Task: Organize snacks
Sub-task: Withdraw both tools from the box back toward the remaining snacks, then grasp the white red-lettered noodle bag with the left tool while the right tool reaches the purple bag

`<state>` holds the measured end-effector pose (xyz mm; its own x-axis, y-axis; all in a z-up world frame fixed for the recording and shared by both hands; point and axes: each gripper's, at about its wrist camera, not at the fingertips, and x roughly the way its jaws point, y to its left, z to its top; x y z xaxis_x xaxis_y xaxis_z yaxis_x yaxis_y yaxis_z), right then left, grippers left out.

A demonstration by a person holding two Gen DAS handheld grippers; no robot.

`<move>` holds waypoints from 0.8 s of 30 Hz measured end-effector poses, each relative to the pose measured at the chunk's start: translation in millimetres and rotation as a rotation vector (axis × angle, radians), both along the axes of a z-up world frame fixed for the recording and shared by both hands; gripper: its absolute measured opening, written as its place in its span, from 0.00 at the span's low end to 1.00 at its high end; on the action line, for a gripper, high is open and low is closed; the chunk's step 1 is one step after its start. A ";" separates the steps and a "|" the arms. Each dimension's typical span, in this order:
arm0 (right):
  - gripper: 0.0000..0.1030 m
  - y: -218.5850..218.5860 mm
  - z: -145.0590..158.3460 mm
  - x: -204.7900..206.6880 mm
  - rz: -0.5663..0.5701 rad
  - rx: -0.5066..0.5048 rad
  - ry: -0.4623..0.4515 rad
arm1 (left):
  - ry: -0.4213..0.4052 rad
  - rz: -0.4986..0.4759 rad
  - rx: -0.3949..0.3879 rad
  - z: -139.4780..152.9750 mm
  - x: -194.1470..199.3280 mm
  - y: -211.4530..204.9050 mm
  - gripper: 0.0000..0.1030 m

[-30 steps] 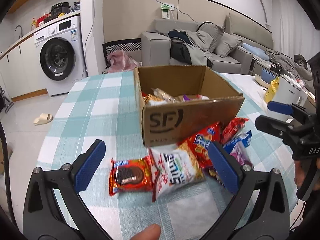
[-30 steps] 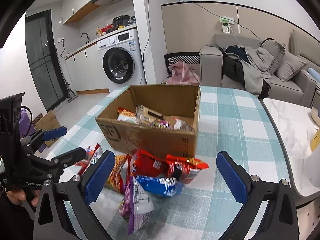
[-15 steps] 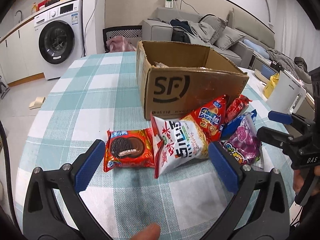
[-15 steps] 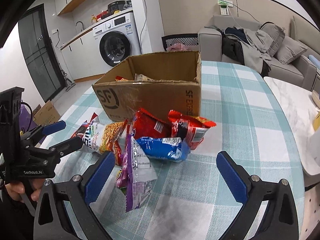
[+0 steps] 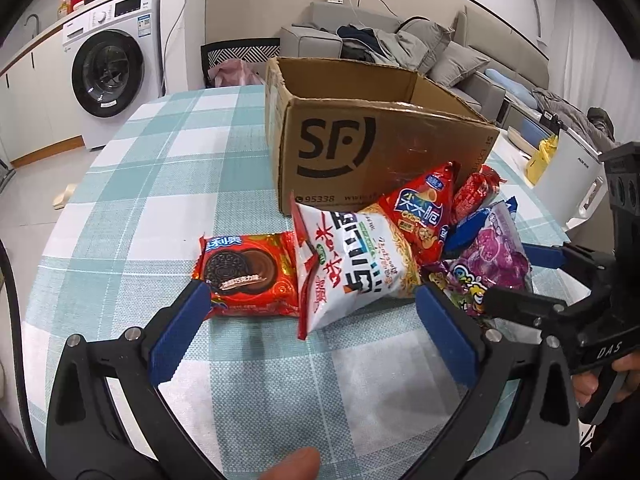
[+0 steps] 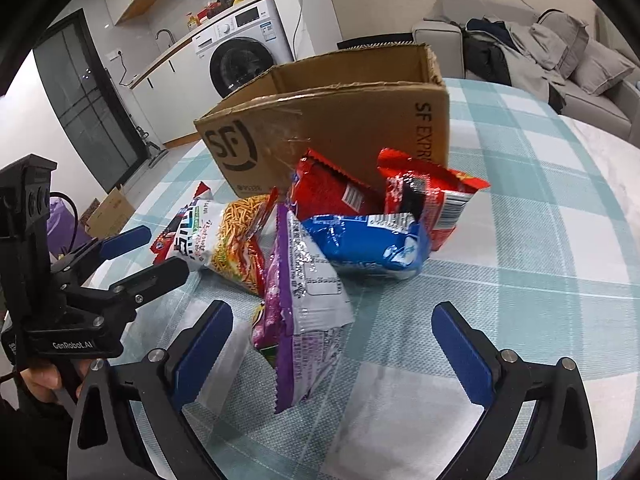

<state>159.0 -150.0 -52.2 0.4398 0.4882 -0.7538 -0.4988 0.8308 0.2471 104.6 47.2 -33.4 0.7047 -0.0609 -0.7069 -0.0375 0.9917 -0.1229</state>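
Note:
An open SF cardboard box (image 5: 380, 148) stands on the checked table (image 5: 160, 184). A pile of snack packs lies in front of it: a red Oreo pack (image 5: 244, 274), a white noodle-snack bag (image 5: 352, 264), a red chip bag (image 5: 424, 212), a purple bag (image 6: 304, 300), a blue pack (image 6: 368, 244) and two red bags (image 6: 428, 196). My left gripper (image 5: 312, 320) is open and empty, low over the table, fingers flanking the Oreo pack and white bag. My right gripper (image 6: 332, 344) is open and empty around the purple bag's near end.
A washing machine (image 5: 108, 68) and counter stand at the back left, a grey sofa (image 5: 400, 48) with clothes behind the box. A white appliance (image 5: 572, 184) sits at the table's right side. Each gripper shows in the other's view: the right (image 5: 560, 292), the left (image 6: 104, 264).
Both grippers have dropped lower and moved in toward the snack pile. The box's inside is now out of sight. The snacks have not moved.

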 end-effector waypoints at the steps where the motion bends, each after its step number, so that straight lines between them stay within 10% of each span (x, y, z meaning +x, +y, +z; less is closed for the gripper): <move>1: 0.97 1.1 -0.5 -0.2 0.007 0.006 0.003 | 0.002 -0.003 0.003 -0.6 1.6 -0.7 0.99; 24: 0.77 -7.5 -4.6 1.9 0.046 0.051 0.022 | 0.065 -0.045 0.024 -11.9 58.5 -16.3 0.92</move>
<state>160.8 -157.5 -56.8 0.3994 0.5454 -0.7369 -0.5300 0.7933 0.2998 163.1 30.8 -45.3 0.6540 -0.0740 -0.7529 0.0003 0.9952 -0.0976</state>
